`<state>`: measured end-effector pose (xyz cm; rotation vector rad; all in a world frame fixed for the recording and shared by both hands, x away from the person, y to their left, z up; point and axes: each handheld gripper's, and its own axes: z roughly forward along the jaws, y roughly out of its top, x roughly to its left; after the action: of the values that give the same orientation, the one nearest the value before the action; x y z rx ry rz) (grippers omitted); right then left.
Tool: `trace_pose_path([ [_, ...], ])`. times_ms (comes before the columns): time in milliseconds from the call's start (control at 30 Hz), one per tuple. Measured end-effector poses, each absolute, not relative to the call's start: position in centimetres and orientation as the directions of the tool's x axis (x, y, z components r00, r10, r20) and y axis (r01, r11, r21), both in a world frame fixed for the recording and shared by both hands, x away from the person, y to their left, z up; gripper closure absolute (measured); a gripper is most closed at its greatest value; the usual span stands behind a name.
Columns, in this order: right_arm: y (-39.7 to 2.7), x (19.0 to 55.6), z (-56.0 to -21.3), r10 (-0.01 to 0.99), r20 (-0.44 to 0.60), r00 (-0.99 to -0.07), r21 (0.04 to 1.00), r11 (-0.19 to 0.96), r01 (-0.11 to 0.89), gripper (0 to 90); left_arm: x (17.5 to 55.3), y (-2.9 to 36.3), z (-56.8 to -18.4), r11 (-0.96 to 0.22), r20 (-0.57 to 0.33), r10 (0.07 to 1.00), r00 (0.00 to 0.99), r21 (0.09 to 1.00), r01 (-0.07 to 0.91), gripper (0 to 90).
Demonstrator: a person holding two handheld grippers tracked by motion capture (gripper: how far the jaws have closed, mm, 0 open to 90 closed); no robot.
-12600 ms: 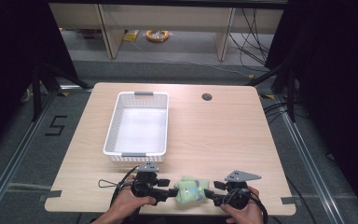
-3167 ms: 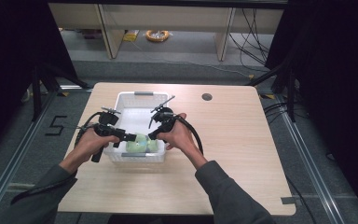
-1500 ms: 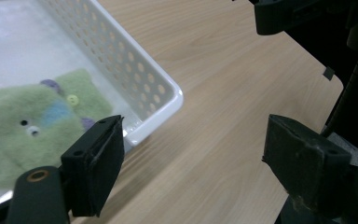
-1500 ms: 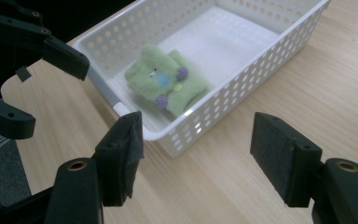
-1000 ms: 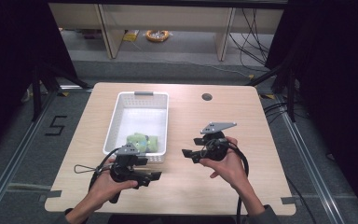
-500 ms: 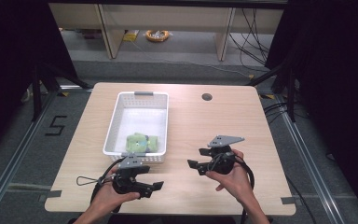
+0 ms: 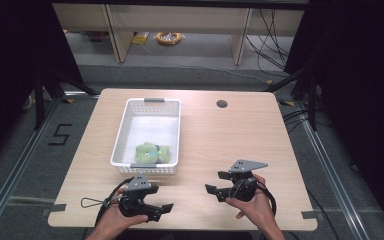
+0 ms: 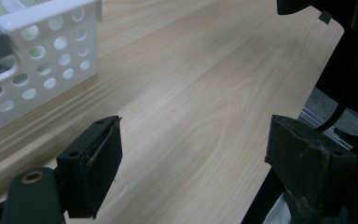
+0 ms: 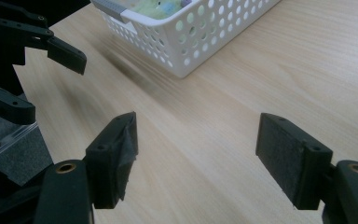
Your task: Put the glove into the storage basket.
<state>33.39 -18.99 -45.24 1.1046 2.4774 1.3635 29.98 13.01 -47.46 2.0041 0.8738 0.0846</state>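
Note:
A green plush toy (image 7: 150, 152) lies in the near end of the white perforated basket (image 7: 125, 131). Both grippers are low over the table's near edge, facing each other. My left gripper (image 7: 163, 211) points right, open and empty; in its own view my left gripper (image 8: 200, 163) frames bare wood beside the basket's corner (image 8: 42, 60). My right gripper (image 7: 215, 182) points left; its jaws have just been opening, with nothing between them. In the right gripper view my right gripper (image 9: 196, 154) is wide over the wood, with the basket (image 9: 191, 32) and toy (image 9: 154, 7) beyond.
The wooden table (image 7: 240, 135) has a round cable hole (image 7: 222, 104) at the back right. The left gripper's jaws (image 9: 32, 37) show at the left of the right gripper view. Dark floor and metal rails surround the table.
Both hands have drawn back toward the table's near edge and sunk lower. The toy stays in the basket, where both grippers held it about three seconds ago.

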Motion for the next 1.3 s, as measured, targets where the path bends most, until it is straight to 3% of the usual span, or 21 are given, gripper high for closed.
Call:
trace_pose_path([
  [667, -19.3, 31.0, -47.5, 0.623, 0.252, -0.74, 0.76, 0.347, 0.55, 25.5, 29.1, 13.3, -49.7, -0.333, -0.285, 0.627, 0.726, 0.744, 0.579, 17.3],
  [1300, -20.3, 28.4, -49.4, 0.646, 0.222, -0.73, 0.729, 0.387, 0.564, 23.1, 27.7, 12.4, -50.4, -0.416, -0.223, 0.609, 0.761, 0.728, 0.546, 17.4],
])
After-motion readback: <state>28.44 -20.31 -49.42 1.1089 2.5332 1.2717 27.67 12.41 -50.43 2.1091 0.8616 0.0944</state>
